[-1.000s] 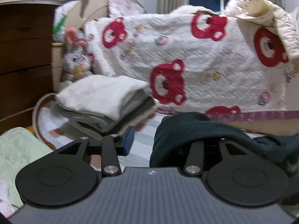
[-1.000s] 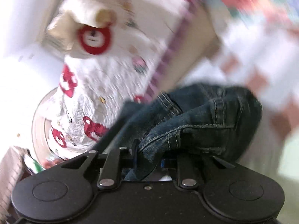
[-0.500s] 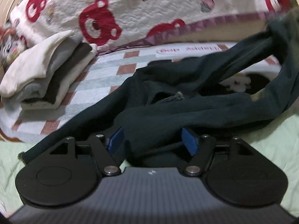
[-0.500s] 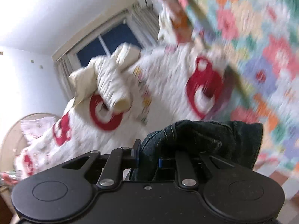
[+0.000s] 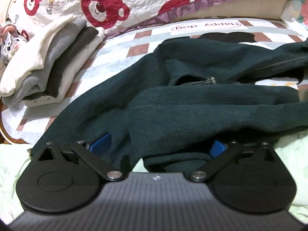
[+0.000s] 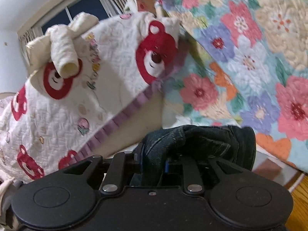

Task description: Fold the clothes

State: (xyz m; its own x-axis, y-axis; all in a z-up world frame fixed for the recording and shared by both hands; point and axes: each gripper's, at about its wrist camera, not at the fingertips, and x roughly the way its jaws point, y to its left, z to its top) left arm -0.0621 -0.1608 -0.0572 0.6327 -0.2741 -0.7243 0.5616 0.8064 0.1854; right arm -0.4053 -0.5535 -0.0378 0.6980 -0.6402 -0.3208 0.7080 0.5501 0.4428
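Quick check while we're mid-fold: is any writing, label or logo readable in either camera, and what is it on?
"Happy dog", inside a red oval, seen upside down: on the checked bed sheet.
Gold lettering on the bear quilt: too small and tilted to read.
Small white mark on the left gripper body: a logo, not readable text.
Right wrist view: nothing readable.

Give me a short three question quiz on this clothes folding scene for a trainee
1. True or false: the left claw is wide open, with the dark green garment draped between its fingers.
2. What does the right claw grip? A) a white towel B) dark denim fabric C) nothing
3. In the left wrist view, where does the folded stack lie relative to the dark green garment?

Key: 1 true. 2 B. 3 To its left, on the checked sheet, below the bear quilt.
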